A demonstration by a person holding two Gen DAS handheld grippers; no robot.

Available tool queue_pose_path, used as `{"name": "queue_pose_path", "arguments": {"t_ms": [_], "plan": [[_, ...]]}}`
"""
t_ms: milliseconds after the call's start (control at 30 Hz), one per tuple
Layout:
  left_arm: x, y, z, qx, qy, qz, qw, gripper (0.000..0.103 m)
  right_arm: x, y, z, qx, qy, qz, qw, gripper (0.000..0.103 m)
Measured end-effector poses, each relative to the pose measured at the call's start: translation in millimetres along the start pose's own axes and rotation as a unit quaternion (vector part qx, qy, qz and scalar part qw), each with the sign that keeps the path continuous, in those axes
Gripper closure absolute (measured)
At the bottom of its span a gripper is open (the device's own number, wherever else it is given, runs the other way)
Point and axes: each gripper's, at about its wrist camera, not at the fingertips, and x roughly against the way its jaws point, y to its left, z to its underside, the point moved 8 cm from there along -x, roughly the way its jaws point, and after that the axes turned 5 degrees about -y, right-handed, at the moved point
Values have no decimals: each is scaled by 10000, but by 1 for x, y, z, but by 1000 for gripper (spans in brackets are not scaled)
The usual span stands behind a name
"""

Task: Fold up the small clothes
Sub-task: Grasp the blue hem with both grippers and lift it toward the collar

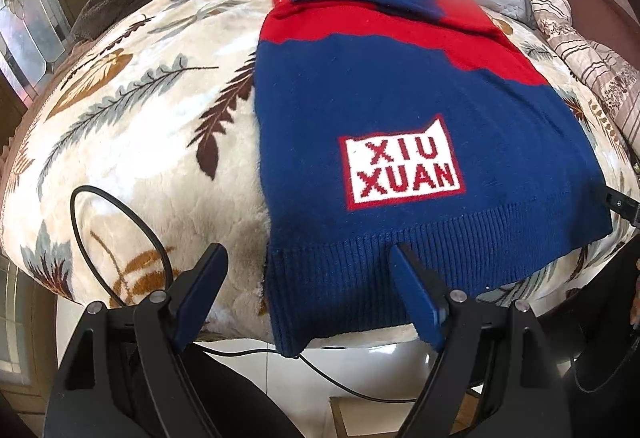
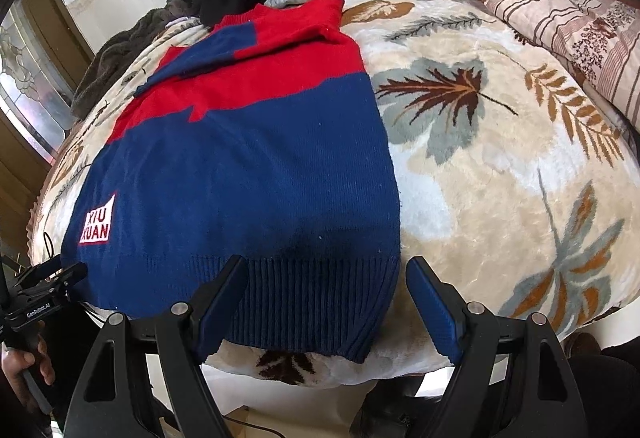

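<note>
Two grippers poised at the hem of a sweater on the bed, nothing gripped.

Left wrist view: left gripper, jaws released, straddles the ribbed hem's left corner of the sweater, sleeves folded in.
Right wrist view: right gripper, jaws released, brackets the right corner above the blanket. Judged step: bottom-up fold; next, clench both corners and carry toward the collar.

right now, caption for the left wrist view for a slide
Open left gripper at the ribbed hem of a red-and-blue sweater spread on a leaf-print blanket.
</note>
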Motion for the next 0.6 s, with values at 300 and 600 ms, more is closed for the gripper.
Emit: {"name": "queue_pose_path", "arguments": {"t_ms": [300, 600], "plan": [[-7, 5, 3, 202, 80, 173, 9996, 20, -12, 1, 4, -19, 147, 12, 9999, 19], [-7, 7, 2, 398, 67, 356, 9986, 20, -13, 4, 3, 176, 131, 183, 9996, 55]]}}
